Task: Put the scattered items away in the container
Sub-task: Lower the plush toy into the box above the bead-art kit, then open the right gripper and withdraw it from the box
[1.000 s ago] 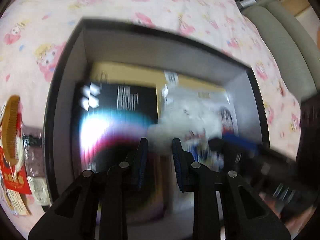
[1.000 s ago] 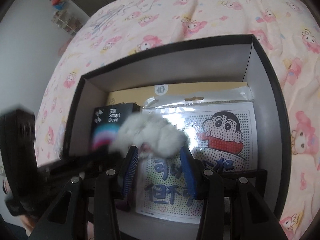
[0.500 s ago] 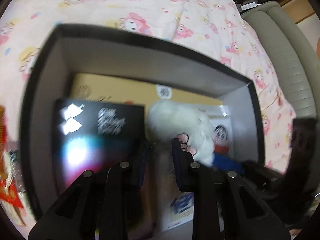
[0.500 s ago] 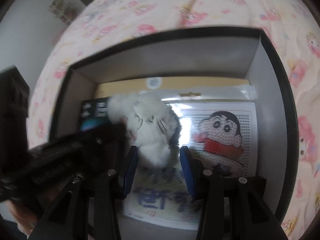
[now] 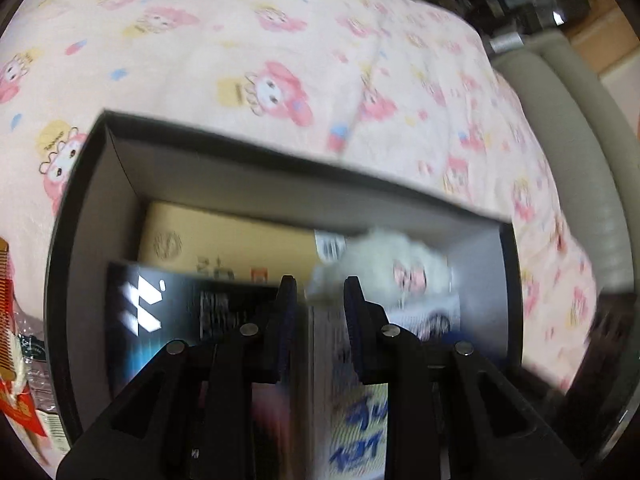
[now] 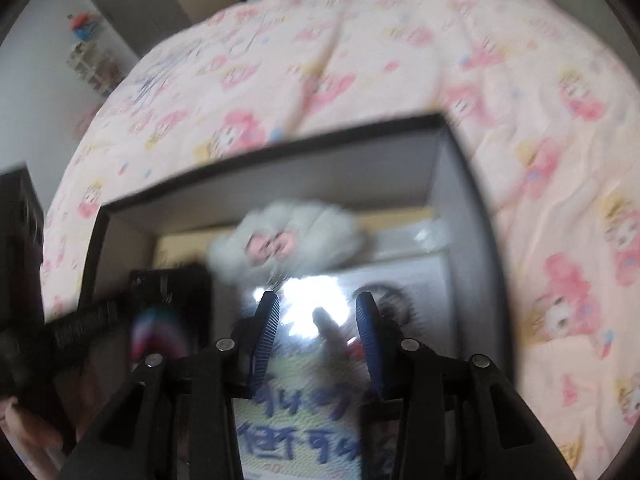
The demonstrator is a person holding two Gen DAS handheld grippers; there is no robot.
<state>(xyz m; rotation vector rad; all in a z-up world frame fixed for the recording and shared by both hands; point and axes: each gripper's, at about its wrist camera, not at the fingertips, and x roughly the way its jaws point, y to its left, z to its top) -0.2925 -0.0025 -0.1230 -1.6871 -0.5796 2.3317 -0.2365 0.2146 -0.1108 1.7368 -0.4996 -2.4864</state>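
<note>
**Fluffy toy landing in the box, both grippers backing away**

The white fluffy toy [image 6: 286,240] is lying inside the dark box [image 6: 460,200], toward the box's far wall, resting on the cartoon packet [image 6: 304,420] and the yellow carton [image 5: 224,240]. The right gripper [image 6: 316,340] is hanging above the packet with its blue pads spread wide and nothing between them. The left gripper [image 5: 318,312] is hovering over the black carton [image 5: 168,320] near the box's middle, its jaws parted by a narrow gap and empty.

To finish this step well, both tools should be rising straight up out of the box so the fingers are not catching the toy's fur or dragging the glossy packet. A snack packet [image 5: 24,380] is waiting outside the box's left wall, so the left gripper is probably the better one to go for it, opening wider before coming down.

Compared with half a second ago, the toy is sitting further toward the box's far wall and clear of the right pads, which were framing it then. Both views are now blurred and showing more of the pink bedspread [image 5: 280,60] beyond the box, suggesting both grippers are pulling back.
</note>
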